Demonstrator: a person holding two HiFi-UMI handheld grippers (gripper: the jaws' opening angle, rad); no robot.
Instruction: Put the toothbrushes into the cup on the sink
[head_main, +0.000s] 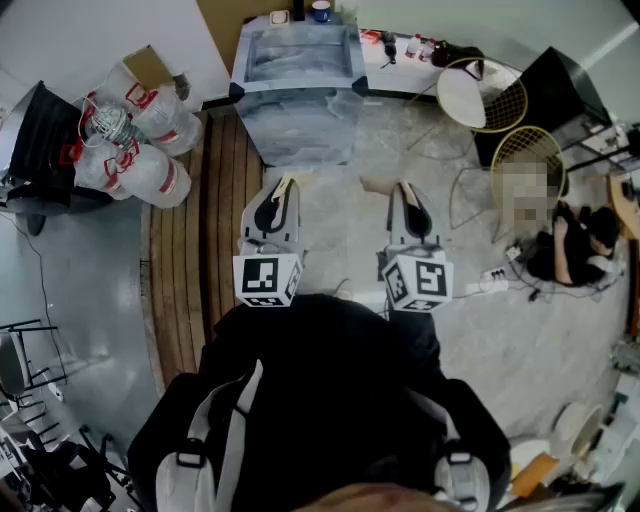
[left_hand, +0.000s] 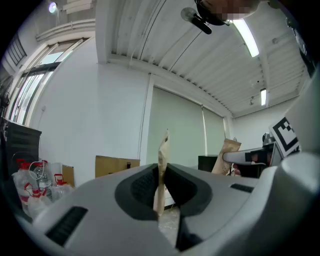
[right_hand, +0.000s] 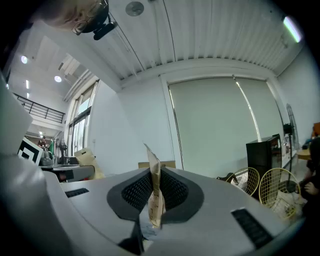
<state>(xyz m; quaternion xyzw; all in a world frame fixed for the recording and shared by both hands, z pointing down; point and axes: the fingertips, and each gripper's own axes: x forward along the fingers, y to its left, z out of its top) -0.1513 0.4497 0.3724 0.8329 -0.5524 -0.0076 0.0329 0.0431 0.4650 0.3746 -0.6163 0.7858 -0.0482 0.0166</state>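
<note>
The sink (head_main: 296, 75) stands at the upper middle of the head view. It is a boxy grey-blue unit with a rectangular basin, and its surfaces have a filmy, crinkled sheen. Below it, the person's torso (head_main: 330, 400) fills the bottom of the frame in a dark top with pale grey straps, and the lower edge cuts it off. A curved band of wooden boards (head_main: 180, 260) runs down the left over mottled grey stone floor. A heap of clear plastic water jugs (head_main: 135, 135) with red markings lies at the upper left. Two round wire-backed chairs (head_main: 505, 120) stand at the upper right, and below them a seated person (head_main: 575, 245) is partly masked. The left gripper (head_main: 279, 198) and right gripper (head_main: 408, 195) reach side by side towards the sink, well short of it. Each is a smooth pale grey shell with dark ribbed pads and a marker cube at the rear. In its own view each has its jaws drawn narrow. The left pinches the left tan strip (left_hand: 162, 160) and the right pinches the right tan strip (right_hand: 155, 187). Both strips are thin, papery and upright, and I cannot tell whether either wraps a toothbrush. The cup (head_main: 321, 10) is small and blue, clipped by the top edge just behind the sink. What it stands on is hard to make out.
</note>
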